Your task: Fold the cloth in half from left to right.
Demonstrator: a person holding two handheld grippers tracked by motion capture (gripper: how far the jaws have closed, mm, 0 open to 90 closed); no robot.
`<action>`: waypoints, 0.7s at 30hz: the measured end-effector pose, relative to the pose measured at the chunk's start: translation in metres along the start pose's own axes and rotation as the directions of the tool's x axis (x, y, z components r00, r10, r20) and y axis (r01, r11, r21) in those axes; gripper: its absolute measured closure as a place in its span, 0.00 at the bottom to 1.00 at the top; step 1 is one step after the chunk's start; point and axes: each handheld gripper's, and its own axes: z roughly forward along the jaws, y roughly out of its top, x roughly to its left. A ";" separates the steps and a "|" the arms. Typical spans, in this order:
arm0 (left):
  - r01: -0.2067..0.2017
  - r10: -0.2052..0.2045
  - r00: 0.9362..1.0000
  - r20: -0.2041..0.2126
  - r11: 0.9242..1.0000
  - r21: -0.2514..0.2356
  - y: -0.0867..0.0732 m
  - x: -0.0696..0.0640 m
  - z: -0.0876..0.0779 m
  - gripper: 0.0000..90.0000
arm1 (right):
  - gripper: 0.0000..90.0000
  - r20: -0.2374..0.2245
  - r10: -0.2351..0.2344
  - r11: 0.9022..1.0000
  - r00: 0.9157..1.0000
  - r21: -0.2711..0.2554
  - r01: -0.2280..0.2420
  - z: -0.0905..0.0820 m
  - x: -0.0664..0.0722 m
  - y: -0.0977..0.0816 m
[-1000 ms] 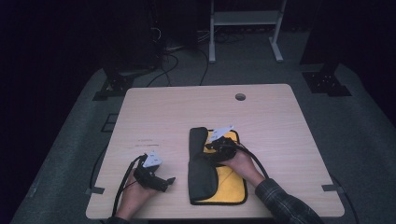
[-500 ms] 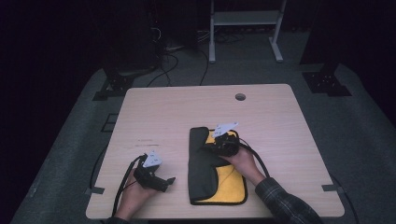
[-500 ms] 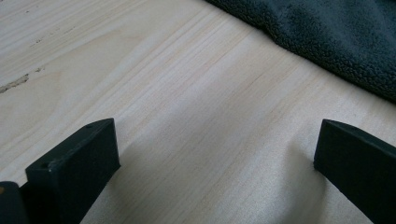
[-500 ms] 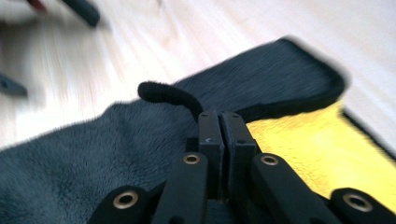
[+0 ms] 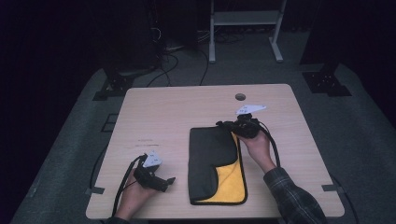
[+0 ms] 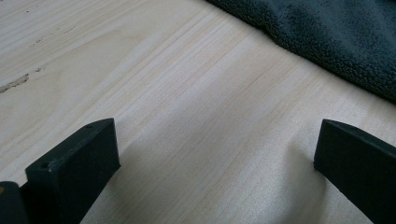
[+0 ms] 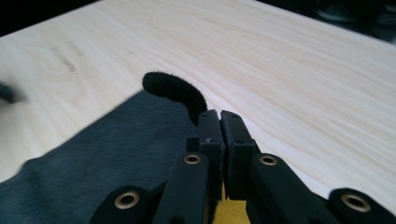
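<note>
Looked down from high over the table [image 5: 154, 112]; rode close along each gripper's jaws, low to the wood; shared the dark cloth [image 5: 210, 154].

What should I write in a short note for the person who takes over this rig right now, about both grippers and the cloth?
Right gripper: shut on the far right corner of the cloth, pinched and raised off the table.
Left gripper: open, resting on bare wood left of the cloth, holding nothing.
Cloth: dark grey outside, yellow inside, partly folded, near the front edge.
Done: corner gripped.
Left: probably carry this corner across to finish the fold or unfold.
</note>
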 end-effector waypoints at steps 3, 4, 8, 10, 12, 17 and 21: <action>0.000 0.000 1.000 0.000 1.000 0.000 0.000 0.000 0.000 0.00 | 0.97 0.030 0.029 0.999 0.999 0.021 -0.030 0.004 -0.010 -0.004; 0.000 0.000 1.000 0.000 1.000 0.000 0.000 0.000 0.000 0.00 | 0.97 0.038 0.038 0.999 0.999 0.028 -0.039 0.005 -0.013 -0.006; 0.000 0.000 1.000 0.000 1.000 0.000 0.000 0.000 0.000 0.00 | 0.97 0.063 0.068 0.996 0.996 0.055 -0.072 0.013 -0.026 -0.016; 0.000 0.000 1.000 0.000 1.000 0.000 0.000 0.000 0.000 0.00 | 0.97 0.069 0.072 0.995 0.995 0.062 -0.076 0.018 -0.032 -0.020; 0.000 0.000 1.000 0.000 1.000 0.000 0.000 0.000 0.000 0.00 | 0.97 0.077 0.073 0.994 0.994 0.073 -0.079 0.023 -0.037 -0.025; 0.000 0.000 1.000 0.000 1.000 0.000 0.000 0.000 0.000 0.00 | 0.95 0.105 0.064 0.992 0.992 0.101 -0.074 0.034 -0.045 -0.034; 0.000 0.000 1.000 0.000 1.000 0.000 0.000 0.000 0.000 0.00 | 0.76 0.152 0.077 0.992 0.985 0.090 -0.091 0.034 -0.049 -0.036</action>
